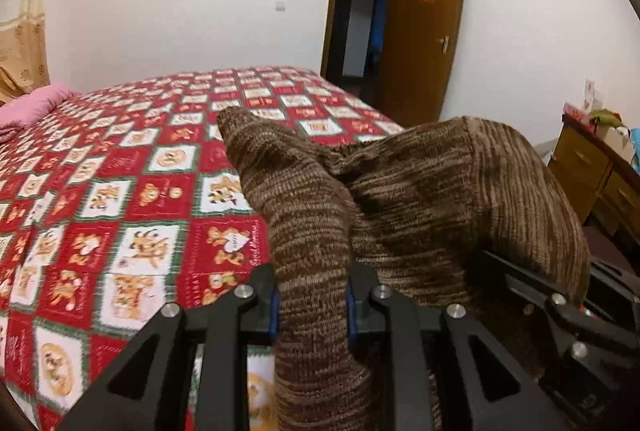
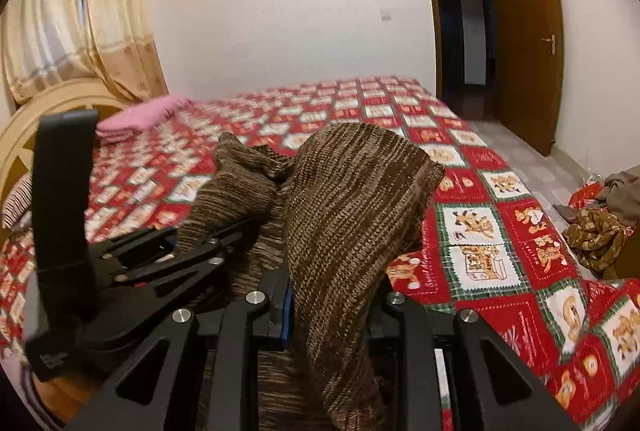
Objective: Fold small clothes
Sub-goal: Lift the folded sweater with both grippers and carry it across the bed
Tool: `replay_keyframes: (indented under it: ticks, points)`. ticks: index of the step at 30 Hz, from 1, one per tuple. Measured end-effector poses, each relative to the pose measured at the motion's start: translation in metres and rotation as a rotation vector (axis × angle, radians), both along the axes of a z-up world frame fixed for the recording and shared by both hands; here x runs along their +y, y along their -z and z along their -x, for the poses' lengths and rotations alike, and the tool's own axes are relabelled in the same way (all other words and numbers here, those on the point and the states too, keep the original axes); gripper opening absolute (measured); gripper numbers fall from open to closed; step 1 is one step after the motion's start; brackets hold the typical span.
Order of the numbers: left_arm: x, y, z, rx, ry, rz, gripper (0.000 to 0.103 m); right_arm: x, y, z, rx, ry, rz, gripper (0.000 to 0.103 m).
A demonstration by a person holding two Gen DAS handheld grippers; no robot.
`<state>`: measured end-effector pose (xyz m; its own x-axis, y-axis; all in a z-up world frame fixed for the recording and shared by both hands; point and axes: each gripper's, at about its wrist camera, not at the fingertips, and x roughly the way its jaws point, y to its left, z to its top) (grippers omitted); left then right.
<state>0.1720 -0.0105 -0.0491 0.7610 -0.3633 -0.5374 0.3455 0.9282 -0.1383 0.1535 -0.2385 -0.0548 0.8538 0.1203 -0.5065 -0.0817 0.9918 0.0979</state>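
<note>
A brown striped knit garment [image 1: 420,199] is lifted above the bed, bunched between both grippers. My left gripper [image 1: 312,305] is shut on a thick fold of it, the blue pads pressing from both sides. In the right wrist view the same knit garment [image 2: 352,199] drapes over my right gripper [image 2: 334,305], which is shut on another fold. The right gripper shows at the lower right of the left wrist view, partly under the cloth. The left gripper [image 2: 240,227] lies to the left in the right wrist view, close beside the right one.
The bed [image 1: 120,191] carries a red, white and green quilt with bear prints. A folded pink cloth [image 2: 140,117] lies near the headboard. Further clothes [image 2: 596,235] are heaped at the bed's right side. A wooden dresser [image 1: 600,167] and an open door [image 2: 524,31] stand beyond.
</note>
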Motion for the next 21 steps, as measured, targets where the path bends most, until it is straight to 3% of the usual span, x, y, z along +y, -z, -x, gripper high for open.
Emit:
replay_keyframes:
  ticks: [4,9,14,21]
  points:
    - [0.016,-0.013,0.022,-0.031,0.0,0.043,0.024,0.017,-0.015,0.033,-0.062,0.014,0.012,0.025]
    - [0.029,-0.031,0.053,-0.098,-0.004,0.032,0.024,0.029,-0.03,0.067,-0.105,0.02,-0.019,0.025]
    - [0.044,-0.041,0.076,-0.111,0.002,0.041,0.024,0.037,-0.039,0.097,-0.124,0.009,-0.059,0.025]
    - [0.058,-0.041,0.111,-0.118,0.032,0.041,0.024,0.051,-0.041,0.138,-0.141,-0.015,-0.041,0.025]
